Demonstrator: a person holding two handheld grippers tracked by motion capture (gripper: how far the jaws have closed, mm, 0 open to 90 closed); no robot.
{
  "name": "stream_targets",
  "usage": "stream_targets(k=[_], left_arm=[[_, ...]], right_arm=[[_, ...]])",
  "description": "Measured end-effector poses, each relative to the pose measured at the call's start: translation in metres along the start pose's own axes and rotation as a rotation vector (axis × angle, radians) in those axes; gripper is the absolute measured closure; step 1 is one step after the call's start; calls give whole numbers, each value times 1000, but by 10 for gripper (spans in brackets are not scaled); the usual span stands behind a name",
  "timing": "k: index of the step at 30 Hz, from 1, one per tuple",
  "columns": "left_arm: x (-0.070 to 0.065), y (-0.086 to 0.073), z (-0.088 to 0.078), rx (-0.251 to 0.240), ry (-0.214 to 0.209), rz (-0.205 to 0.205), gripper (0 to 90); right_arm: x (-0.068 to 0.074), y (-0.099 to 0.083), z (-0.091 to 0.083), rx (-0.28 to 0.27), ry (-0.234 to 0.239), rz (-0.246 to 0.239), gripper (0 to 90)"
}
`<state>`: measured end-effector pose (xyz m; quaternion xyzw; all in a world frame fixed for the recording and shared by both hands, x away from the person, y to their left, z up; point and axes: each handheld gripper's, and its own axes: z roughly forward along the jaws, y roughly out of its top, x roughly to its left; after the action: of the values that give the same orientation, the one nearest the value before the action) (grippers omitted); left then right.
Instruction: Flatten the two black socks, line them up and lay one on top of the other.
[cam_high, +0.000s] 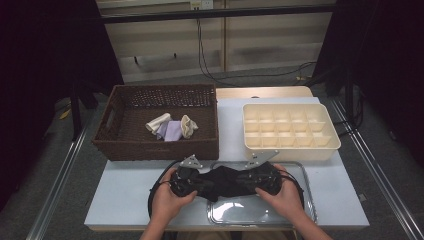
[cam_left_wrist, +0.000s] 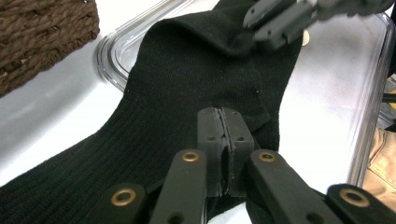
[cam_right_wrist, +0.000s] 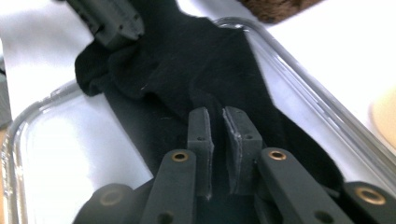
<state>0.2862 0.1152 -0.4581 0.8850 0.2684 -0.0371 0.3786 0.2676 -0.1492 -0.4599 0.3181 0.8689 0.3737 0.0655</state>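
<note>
Both of the person's forearms come in from the near edge of the table and angle inward toward the clear tray (cam_high: 300, 172), which lies at the table's near side and serves as the landmark here. The left hand (cam_high: 167, 197) wraps its gripper at the tray's left end, knuckles up, with the left gripper (cam_left_wrist: 224, 122) pointing along the tray toward the other hand; its jaws are clenched on a fold of the black sock (cam_left_wrist: 187, 84), the pads pressed flat together over the cloth. The right hand (cam_high: 282, 195) mirrors that pose over the tray's middle, and the right gripper (cam_right_wrist: 223, 122) points back toward the left one. Its jaws stand slightly apart with a narrow gap between the pads, set down over the sock, and it is not clear that they pinch the fabric. The sock lies stretched between the two grippers, mostly inside the tray, one end spilling over the tray's left rim onto the table. Beyond the tray to the left sits a brown wicker basket (cam_high: 155, 147) holding pale rolled socks (cam_high: 172, 127), and beyond it to the right a cream divided box (cam_high: 290, 127).
</note>
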Motion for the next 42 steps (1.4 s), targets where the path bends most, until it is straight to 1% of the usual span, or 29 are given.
stream_targets(k=[1,2,3,6,7,10,12,14,15,17,18,19,20,21,22,23,25,26,28,30,31,32,33,35,37,38,39,41,42], left_arm=[[-1,0,-1,1,6,8,874],[-1,0,-1,-3,2,6,874],[-2,0,-1,-2,8,7,874],[-2,0,-1,4,10,19,874],[-3,0,-2,6,11,22,874],[-3,0,-3,1,1,25,873],[-4,1,-3,-6,-3,23,870],[-4,1,-4,-10,5,28,847],[-3,1,-5,-8,13,32,817],[-3,0,-6,-16,23,24,772],[-2,0,-8,-29,26,20,746],[-1,0,-9,-38,26,23,723],[-1,0,-11,-37,31,20,709],[0,0,-12,-49,33,20,686],[1,0,-14,-57,37,25,656],[1,0,-15,-59,51,32,635],[3,-1,-18,-59,67,29,593],[4,-3,-19,-65,72,27,592],[6,-5,-21,-54,99,26,574],[10,-9,-23,-71,124,15,548],[12,-11,-25,-69,139,13,530],[13,-13,-27,-65,153,15,525],[15,-15,-29,-67,163,17,519],[16,-20,-34,-64,182,-2,513],[17,-25,-38,-56,193,-23,517],[18,-27,-39,-47,196,-23,518],[18,-29,-40,-43,191,-35,529],[18,-33,-41,-28,206,-55,549],[19,-35,-41,-23,200,-62,557]], right_arm=[[-3,0,-4,-16,-1,18,821],[-6,1,-8,-38,7,43,820],[-9,2,-12,-62,14,64,820],[-20,3,-24,-111,5,116,817],[-24,3,-27,-123,-6,133,816],[-34,2,-32,-135,-37,165,812],[-38,-1,-31,-129,-43,195,805],[-41,-3,-28,-122,-71,202,732],[-42,-4,-27,-121,-89,195,713],[-43,-5,-27,-114,-124,175,664],[-43,-4,-28,-123,-129,168,660],[-42,-4,-30,-135,-129,164,654],[-41,-3,-32,-147,-130,147,658],[-40,-2,-33,-145,-129,128,668],[-37,0,-34,-151,-117,115,669],[-35,0,-34,-151,-110,101,674],[-32,0,-29,-127,-101,67,683],[-31,-1,-25,-110,-103,55,683],[-31,-6,-17,-74,-115,39,686],[-32,-11,-9,-46,-115,48,686],[-31,-14,-6,-32,-119,52,686],[-31,-17,-3,-31,-123,51,690],[-31,-18,-3,-47,-121,45,694],[-31,-18,-5,-34,-114,54,734],[-31,-19,-4,-37,-101,69,790],[-30,-18,-5,-28,-98,67,823],[-29,-17,-4,-22,-98,66,833],[-28,-16,-4,-9,-103,59,842],[-28,-15,-4,-9,-104,60,843]])
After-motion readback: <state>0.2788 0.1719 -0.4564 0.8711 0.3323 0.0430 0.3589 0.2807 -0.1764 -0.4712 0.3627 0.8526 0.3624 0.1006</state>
